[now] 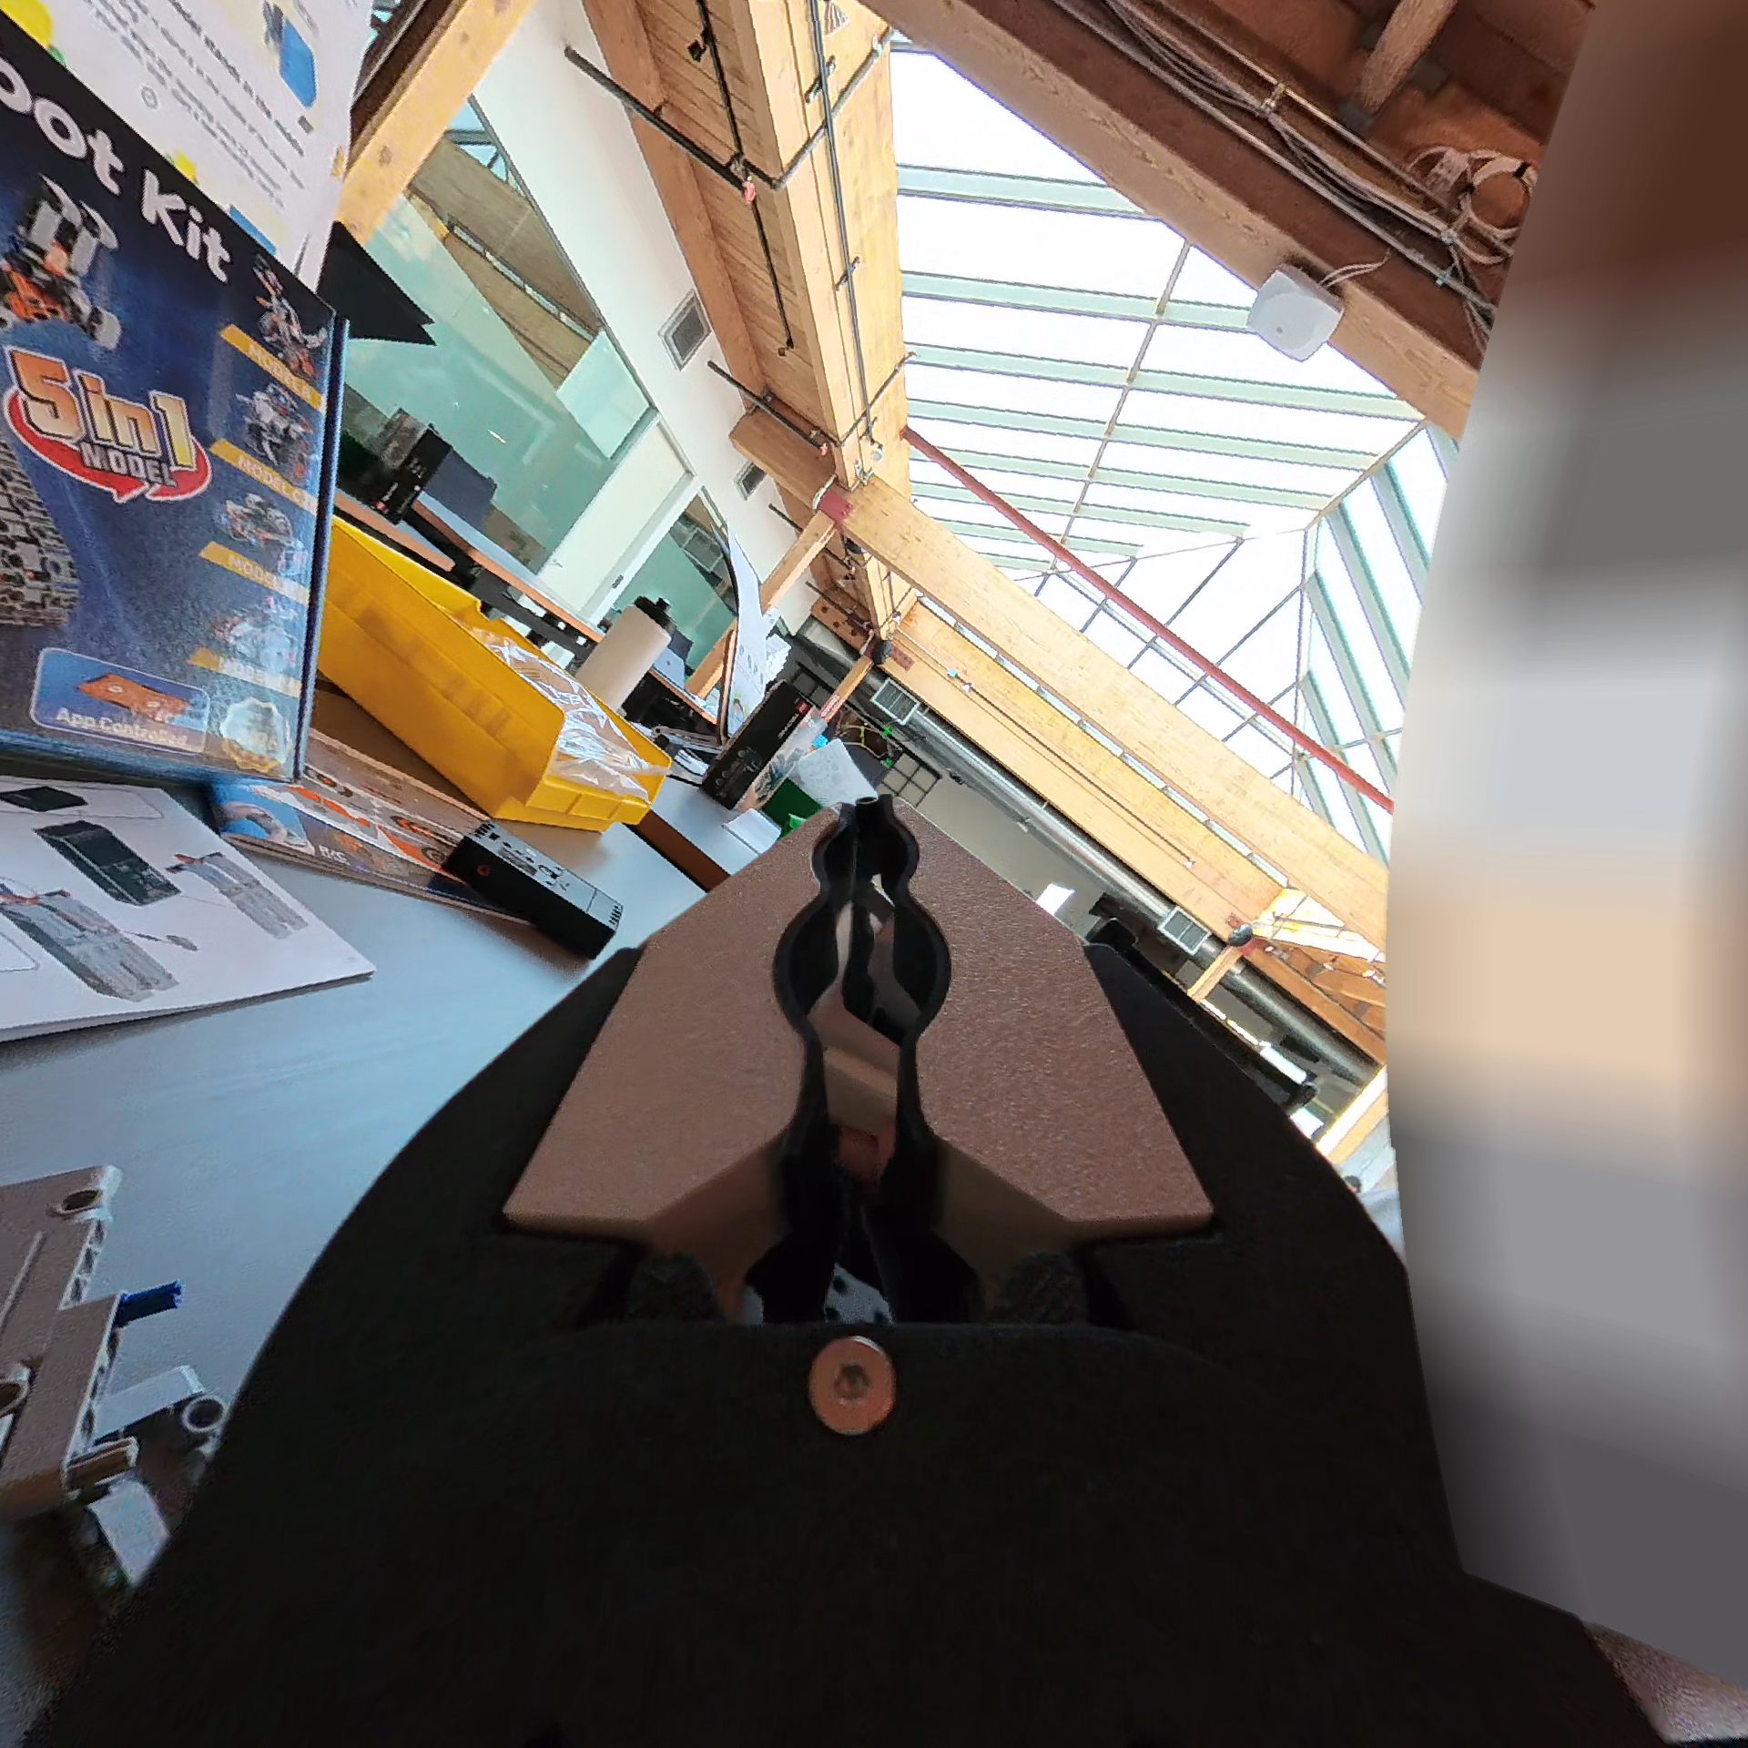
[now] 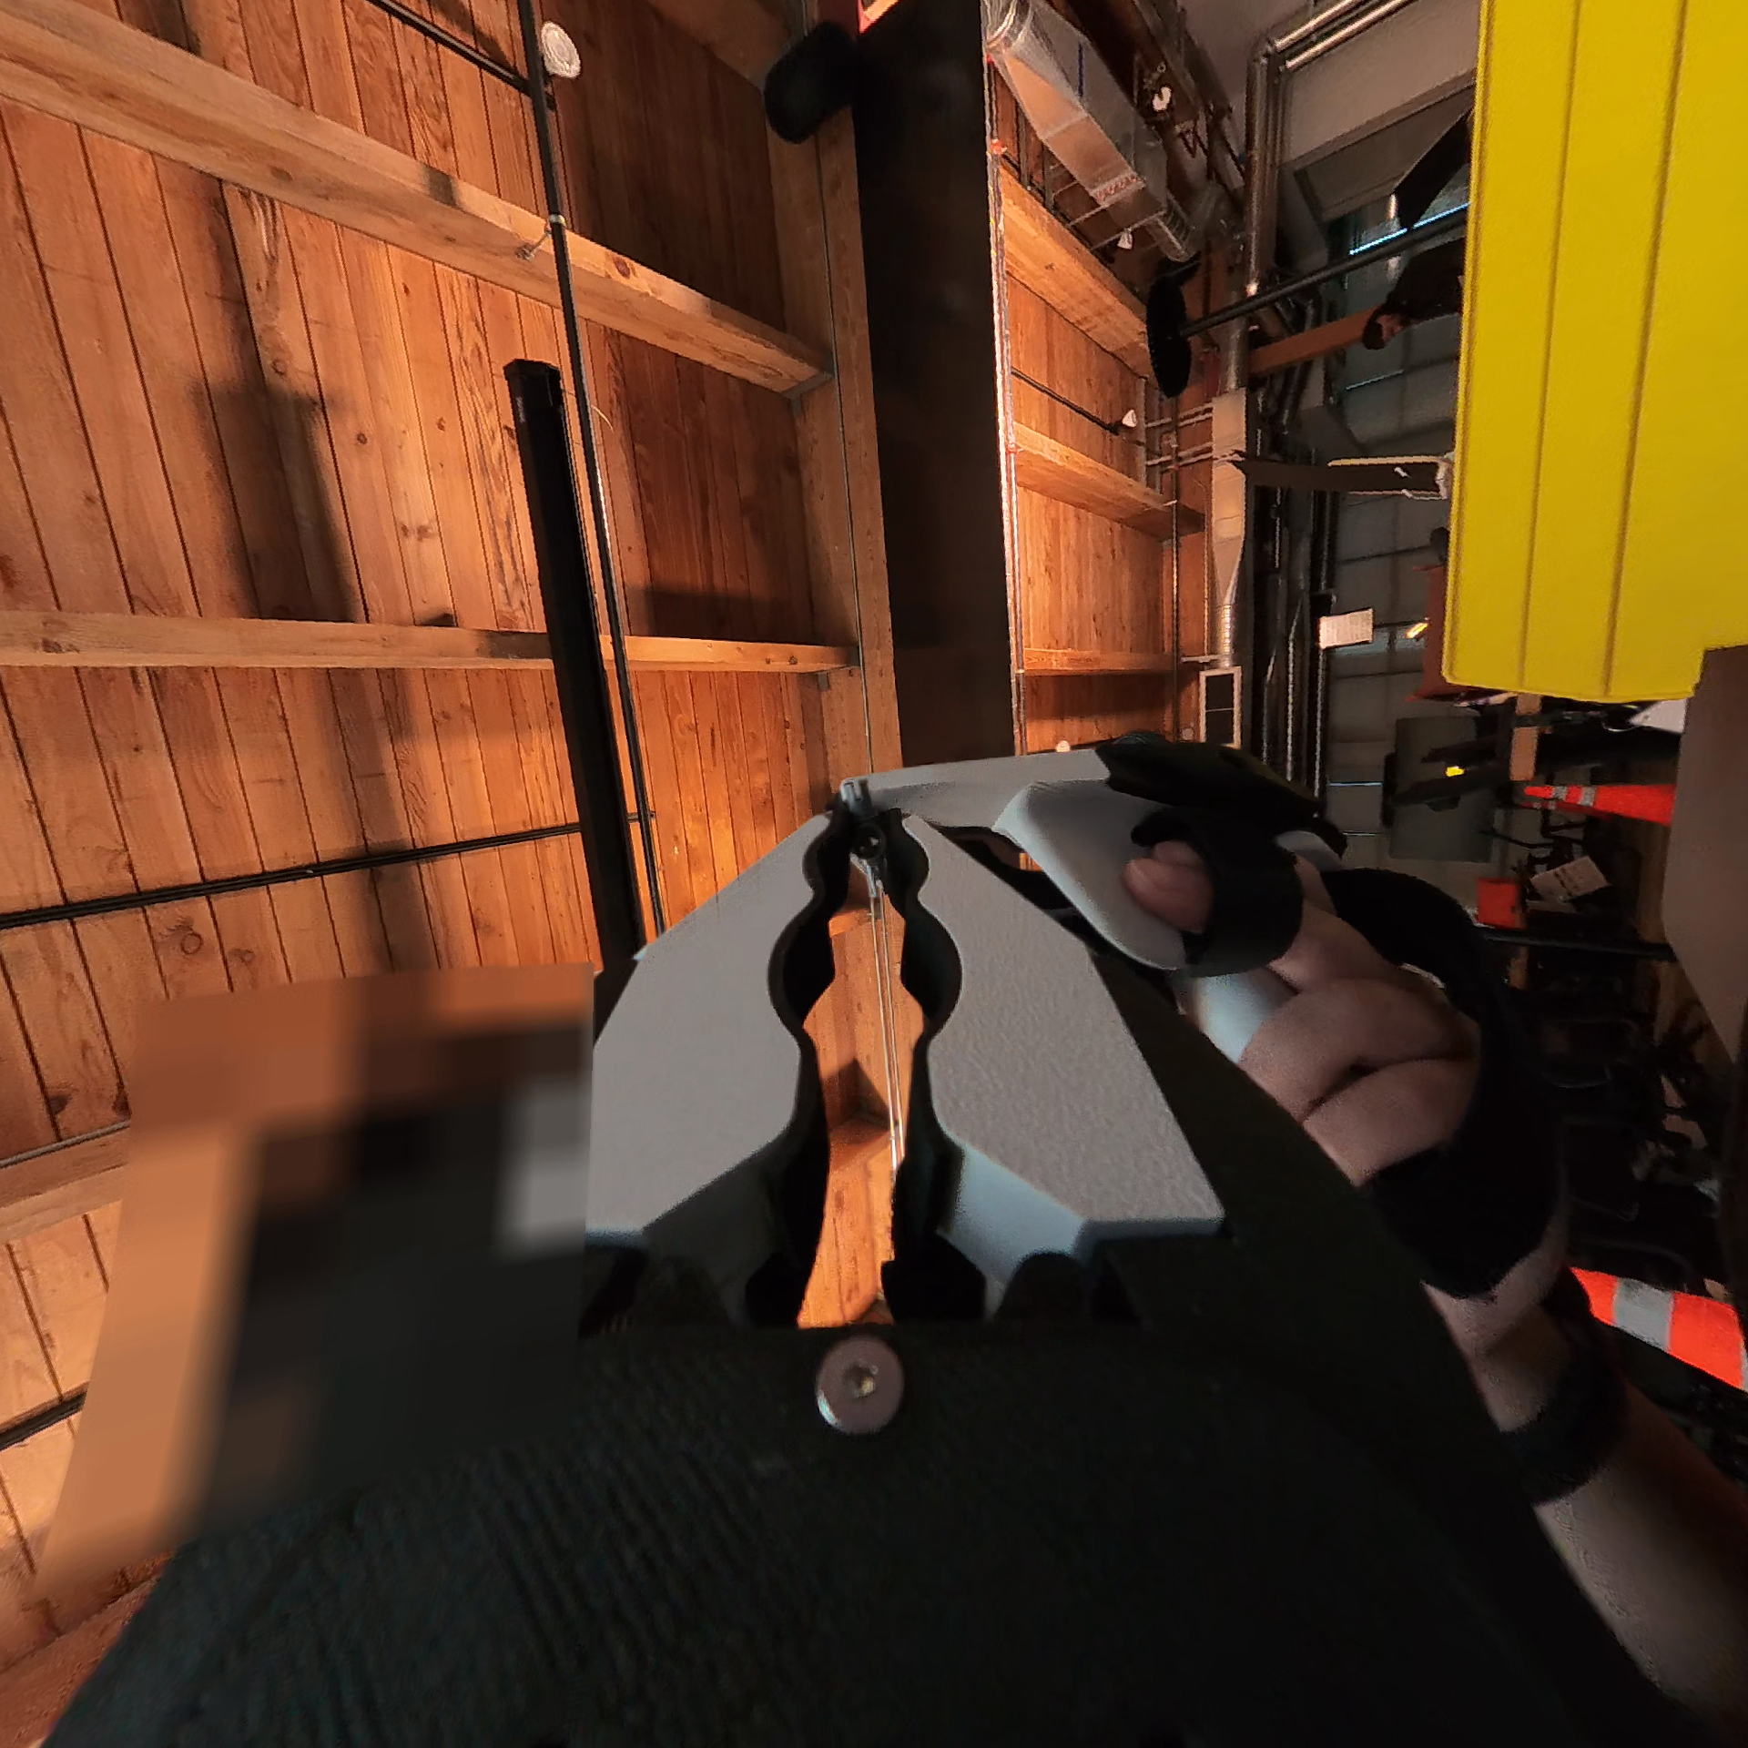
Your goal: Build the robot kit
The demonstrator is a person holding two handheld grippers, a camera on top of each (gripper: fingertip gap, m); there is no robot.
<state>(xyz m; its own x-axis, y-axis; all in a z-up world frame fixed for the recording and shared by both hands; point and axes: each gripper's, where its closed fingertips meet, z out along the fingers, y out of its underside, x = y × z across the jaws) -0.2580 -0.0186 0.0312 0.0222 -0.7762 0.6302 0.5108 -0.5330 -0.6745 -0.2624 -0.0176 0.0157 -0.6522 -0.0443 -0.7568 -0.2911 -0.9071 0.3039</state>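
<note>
We have both grippers tipped up off the table [image 1: 284,1088] towards the ceiling [image 2: 378,473].

The left gripper [image 1: 865,815] fills the lower middle of its frame. Its fingers are drawn together, and the tips seem to pinch a small black pin [image 1: 868,807] that pokes out between them.

The right gripper [image 2: 868,821] is likewise almost closed at the tips. They appear to nip a thin pale rod [image 2: 882,993] that runs down the gap between the fingers. We cannot tell whether pin and rod are one piece.

At the right of that frame a gloved hand [image 2: 1362,1040] grips a pale handle. The body it carries reaches in to just beside the right tips.

Around the tips there is only open air. Nothing on the table touches either gripper.

In the left view a grey brick build [image 1: 57,1324] sits nearest, at the lower left edge. A booklet [image 1: 142,908] and a black block [image 1: 534,884] lie at mid left, with a blue box [image 1: 142,426] and a yellow bin [image 1: 454,681] behind them.
</note>
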